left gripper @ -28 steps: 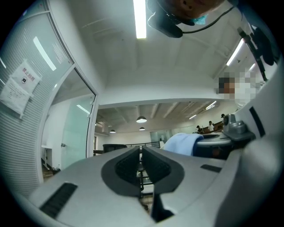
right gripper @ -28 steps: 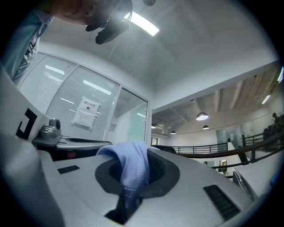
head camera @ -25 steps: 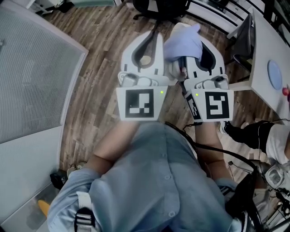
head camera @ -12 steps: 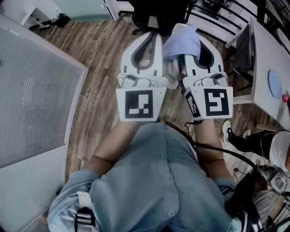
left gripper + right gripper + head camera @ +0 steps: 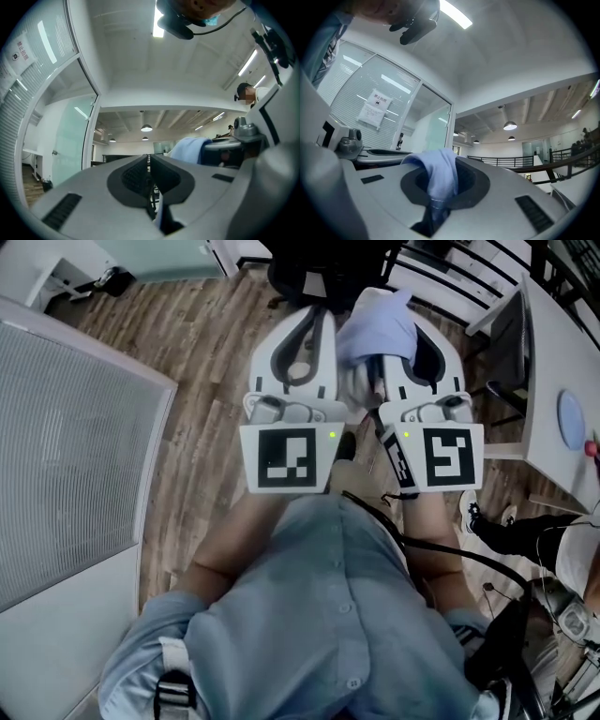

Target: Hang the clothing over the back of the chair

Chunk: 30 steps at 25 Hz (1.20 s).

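A light-blue piece of clothing [image 5: 379,322] is bunched over my right gripper [image 5: 405,326], which is shut on it; in the right gripper view the clothing [image 5: 437,183] bulges up from between the closed jaws of that gripper [image 5: 443,161]. My left gripper [image 5: 309,329] rides close beside the right one. Its jaws are shut, and the left gripper view shows a thin pale-blue edge of the clothing [image 5: 160,216] pinched low between them, below the gripper's tip [image 5: 149,165]. Both grippers are held over the floor, just short of a black chair [image 5: 323,261] at the top of the head view.
A frosted glass partition [image 5: 66,427] runs along the left. At the right stands a white desk [image 5: 553,352] bearing a blue disc [image 5: 568,414]. A seated person's leg and dark shoe [image 5: 506,521] are at the lower right. Underfoot is wooden floor [image 5: 206,362].
The floor and partition have slid down the head view and the black chair has come closer at the top. Both grippers keep the same hold, side by side.
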{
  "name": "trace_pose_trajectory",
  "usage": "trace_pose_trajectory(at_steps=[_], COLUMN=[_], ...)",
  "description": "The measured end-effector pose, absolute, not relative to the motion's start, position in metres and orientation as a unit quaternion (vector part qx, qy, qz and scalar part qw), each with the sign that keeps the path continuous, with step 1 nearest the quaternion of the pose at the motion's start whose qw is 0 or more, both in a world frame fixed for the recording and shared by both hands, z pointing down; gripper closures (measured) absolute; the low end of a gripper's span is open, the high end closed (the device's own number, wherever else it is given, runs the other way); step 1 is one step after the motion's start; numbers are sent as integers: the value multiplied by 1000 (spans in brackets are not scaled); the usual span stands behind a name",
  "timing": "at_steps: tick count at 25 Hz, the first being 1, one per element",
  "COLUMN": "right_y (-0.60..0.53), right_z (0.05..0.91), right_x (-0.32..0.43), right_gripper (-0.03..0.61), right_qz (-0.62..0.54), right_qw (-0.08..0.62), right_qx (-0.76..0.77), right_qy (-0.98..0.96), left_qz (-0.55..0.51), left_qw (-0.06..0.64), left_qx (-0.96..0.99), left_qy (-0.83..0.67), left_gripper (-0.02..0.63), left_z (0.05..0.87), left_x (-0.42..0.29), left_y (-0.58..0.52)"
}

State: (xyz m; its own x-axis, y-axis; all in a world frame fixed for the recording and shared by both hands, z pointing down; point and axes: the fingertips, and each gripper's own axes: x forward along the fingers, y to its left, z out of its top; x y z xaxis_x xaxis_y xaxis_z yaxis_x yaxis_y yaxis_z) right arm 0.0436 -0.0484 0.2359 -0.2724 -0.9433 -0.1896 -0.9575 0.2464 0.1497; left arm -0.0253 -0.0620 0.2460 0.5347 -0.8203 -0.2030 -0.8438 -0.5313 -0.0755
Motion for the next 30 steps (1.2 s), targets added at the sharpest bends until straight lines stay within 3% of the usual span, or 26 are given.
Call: trace_pose_trajectory(at_steps=[17,30], right_y=[-189,-271], right_z=[238,191], right_x=[87,100], right_gripper=[546,546], right_qz=[103,135], right_qw=[24,55], right_qx=[-586,-549], right_qy=[804,823], left_qz=[41,61], left_qw=[54,96], left_qx=[-873,-845], left_qy=[482,522], left_gripper=[591,591], left_z=[260,220], left_x=[33,41], left_y=[-213,-288])
